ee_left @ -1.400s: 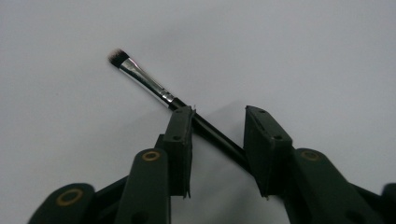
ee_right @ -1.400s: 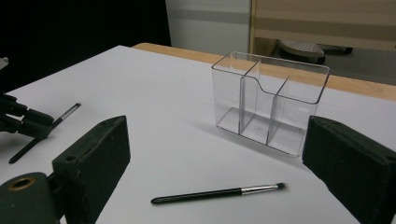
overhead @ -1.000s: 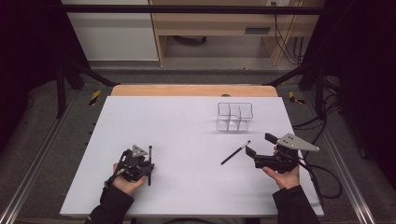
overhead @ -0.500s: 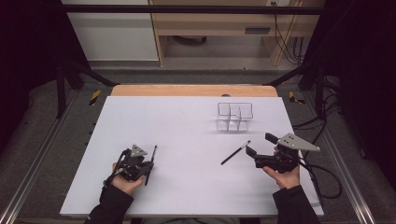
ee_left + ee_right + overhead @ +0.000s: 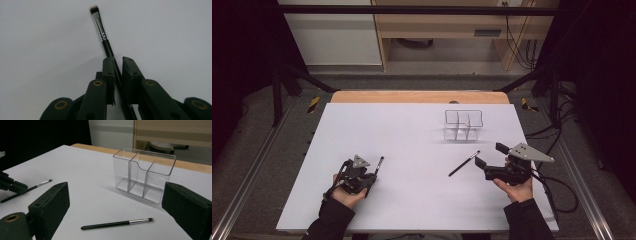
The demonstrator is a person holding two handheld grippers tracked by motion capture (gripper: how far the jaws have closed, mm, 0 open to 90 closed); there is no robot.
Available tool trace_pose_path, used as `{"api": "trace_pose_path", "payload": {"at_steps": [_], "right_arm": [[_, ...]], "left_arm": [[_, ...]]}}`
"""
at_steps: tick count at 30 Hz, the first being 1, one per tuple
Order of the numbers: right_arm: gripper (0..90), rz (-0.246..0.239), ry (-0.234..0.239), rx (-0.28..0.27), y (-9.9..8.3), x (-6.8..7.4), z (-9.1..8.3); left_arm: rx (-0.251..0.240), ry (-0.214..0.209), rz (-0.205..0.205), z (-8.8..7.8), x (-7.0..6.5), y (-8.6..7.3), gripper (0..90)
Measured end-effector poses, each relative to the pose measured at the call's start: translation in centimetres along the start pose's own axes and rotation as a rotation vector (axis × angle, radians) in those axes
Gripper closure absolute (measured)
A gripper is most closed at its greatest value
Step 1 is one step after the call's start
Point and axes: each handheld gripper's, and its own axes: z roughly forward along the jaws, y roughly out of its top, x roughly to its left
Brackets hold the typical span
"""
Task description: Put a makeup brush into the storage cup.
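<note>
On the white table top, my left gripper (image 5: 372, 173) (image 5: 118, 62) is shut on the black handle of a slim makeup brush (image 5: 379, 163) (image 5: 100, 25). The brush's ferrule and bristle tip stick out past the jaws, low over the table. In the right gripper view this brush (image 5: 41, 183) and the left gripper (image 5: 12, 186) appear at far left. My right gripper (image 5: 489, 156) (image 5: 116, 192) is open wide with nothing between its jaws. A second black brush (image 5: 463, 164) (image 5: 117, 223) lies flat just in front of it. A clear three-compartment organizer (image 5: 463, 125) (image 5: 143, 172) stands beyond, holding nothing.
The white board (image 5: 402, 135) covers a wooden table whose far edge (image 5: 419, 96) shows behind it. Metal rails run along both sides, and cables trail off the right gripper at the right edge. Dark stands and shelving are beyond the table.
The left jaws have closed onto the brush, and the brush has tilted from pointing straight away to leaning right. Both hands stayed put.
</note>
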Motion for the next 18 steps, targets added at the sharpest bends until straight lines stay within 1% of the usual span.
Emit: {"api": "trace_pose_path", "payload": {"at_steps": [3,8,10,11,14,17,18], "right_arm": [[8.1,0.004,0.001,-0.003,0.0,0.0,0.0],[8.2,0.003,0.0,-0.003,0.0,-0.1,-0.1],[8.2,0.003,0.001,-0.004,0.0,-0.1,-0.1],[8.2,0.002,0.001,-0.003,0.0,-0.1,-0.1],[8.2,0.004,-0.001,-0.004,0.0,-0.2,-0.1],[8.2,0.004,-0.001,-0.002,0.0,-0.1,-0.1],[8.2,0.005,-0.001,-0.004,0.0,-0.1,-0.1]], "left_arm": [[-0.003,-0.012,0.013,-0.1,0.1,0.0,83.2],[-0.002,-0.01,0.024,0.0,0.1,0.0,83.1],[0.0,-0.016,0.027,-0.1,0.2,0.1,82.8],[-0.009,-0.021,0.016,-0.3,0.2,0.2,81.2],[-0.023,-0.029,0.023,-0.9,0.3,0.7,71.7],[-0.008,-0.041,0.029,-1.2,0.2,1.4,62.8],[0.001,-0.039,0.04,-1.3,0.2,1.7,60.5]]}}
